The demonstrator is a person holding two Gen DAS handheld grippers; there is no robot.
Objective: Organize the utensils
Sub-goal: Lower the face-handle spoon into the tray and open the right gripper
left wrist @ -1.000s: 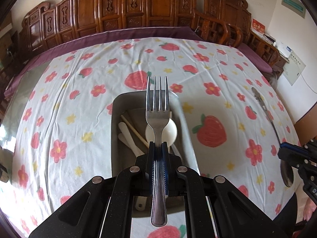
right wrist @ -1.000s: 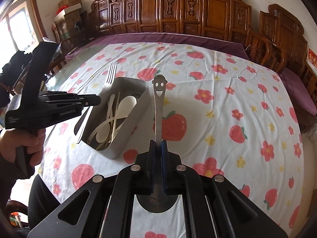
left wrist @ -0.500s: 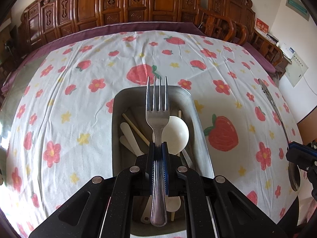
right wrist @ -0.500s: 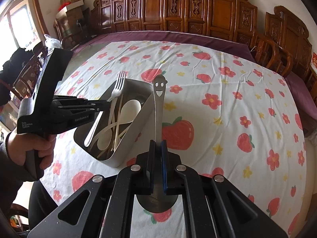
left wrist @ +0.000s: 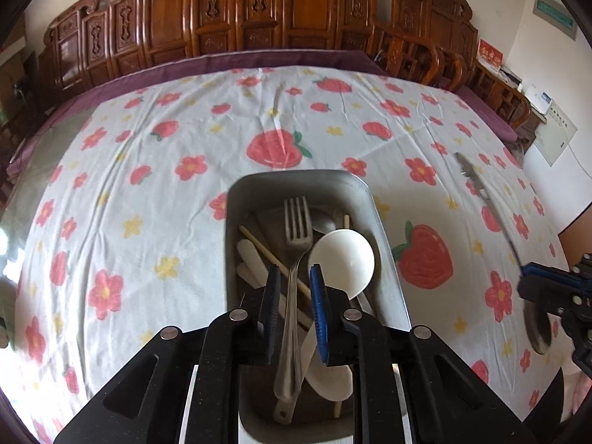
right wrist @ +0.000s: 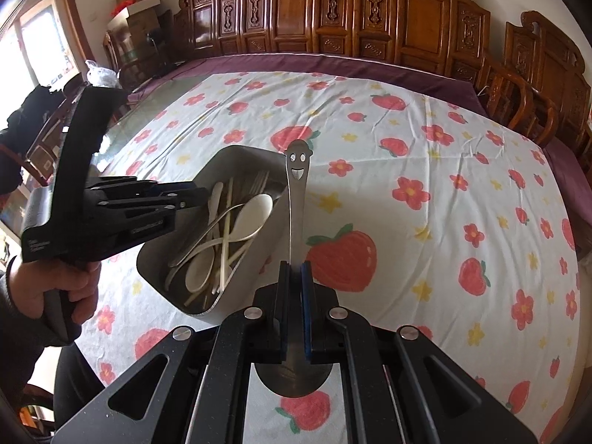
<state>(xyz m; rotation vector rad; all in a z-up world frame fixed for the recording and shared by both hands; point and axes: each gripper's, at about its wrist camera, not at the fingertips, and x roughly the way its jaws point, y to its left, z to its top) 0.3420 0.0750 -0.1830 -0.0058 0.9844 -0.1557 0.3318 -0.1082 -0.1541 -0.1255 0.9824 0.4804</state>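
Note:
A metal tray (left wrist: 296, 177) on the strawberry tablecloth holds white plastic spoons (left wrist: 344, 255), chopsticks and a steel fork (left wrist: 296, 229). My left gripper (left wrist: 295, 288) hovers over the tray's near end. Its jaws are opening, and the fork lies loose between them with its tines pointing away, resting among the utensils. My right gripper (right wrist: 295, 281) is shut on a metal spoon with a smiley-face handle (right wrist: 298, 185). The handle stands up beside the tray's right wall (right wrist: 259, 236), and the bowl is below the pads. The left gripper (right wrist: 192, 192) is seen from the side above the tray.
Carved wooden chairs (right wrist: 407, 18) ring the far side and right of the table. A purple undercloth (left wrist: 259, 57) shows past the flowered cloth. A person's hand (right wrist: 63, 288) grips the left tool's handle. Cardboard boxes (right wrist: 137, 3) are stacked at the back left.
The left gripper's jaws have parted and the fork has slid down from between them into the tray. The right gripper with its spoon has drawn closer to the tray.

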